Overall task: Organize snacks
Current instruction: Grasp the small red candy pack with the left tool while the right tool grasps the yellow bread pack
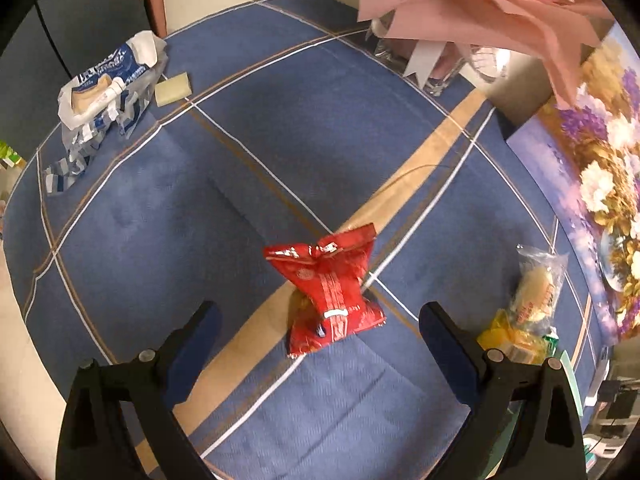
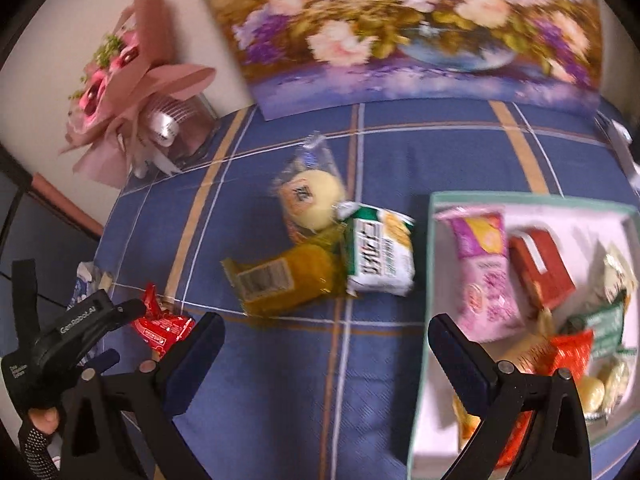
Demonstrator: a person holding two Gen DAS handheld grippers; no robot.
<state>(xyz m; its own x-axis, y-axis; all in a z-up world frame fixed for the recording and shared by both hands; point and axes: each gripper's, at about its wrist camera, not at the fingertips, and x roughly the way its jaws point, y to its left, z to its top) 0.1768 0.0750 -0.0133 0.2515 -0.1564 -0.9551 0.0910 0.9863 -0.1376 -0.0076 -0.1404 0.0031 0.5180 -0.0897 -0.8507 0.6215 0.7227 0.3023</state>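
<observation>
One box (image 2: 434, 216), white inside with a pale green rim, sits on the blue plaid counter (image 2: 280, 380) at the right, and it is already crowded: a pink-and-purple packet (image 2: 482, 276), a red carton (image 2: 540, 268), an orange-red wrapper (image 2: 568, 354), a green-and-white packet (image 2: 608, 324) and a few pale wrapped pieces near the far corner, too blurred to count. Three snacks lie loose just beside the box in a touching cluster: a clear bag with a round yellow cake (image 2: 314, 200), a yellow bar (image 2: 288, 280) and a green-and-white cracker pack (image 2: 380, 256). One red snack packet (image 1: 330, 292) stands crumpled on the tan stripe, well apart from that cluster, right ahead of the left gripper (image 1: 320, 328), whose fingers are spread wide with nothing between them. Right gripper (image 2: 326, 344) hovers over bare cloth between cluster and box, fingers wide too, empty. Far off at the counter's edge lie one torn blue-and-white wrapper (image 1: 104, 88) and one small pale block (image 1: 173, 89) beside it.
</observation>
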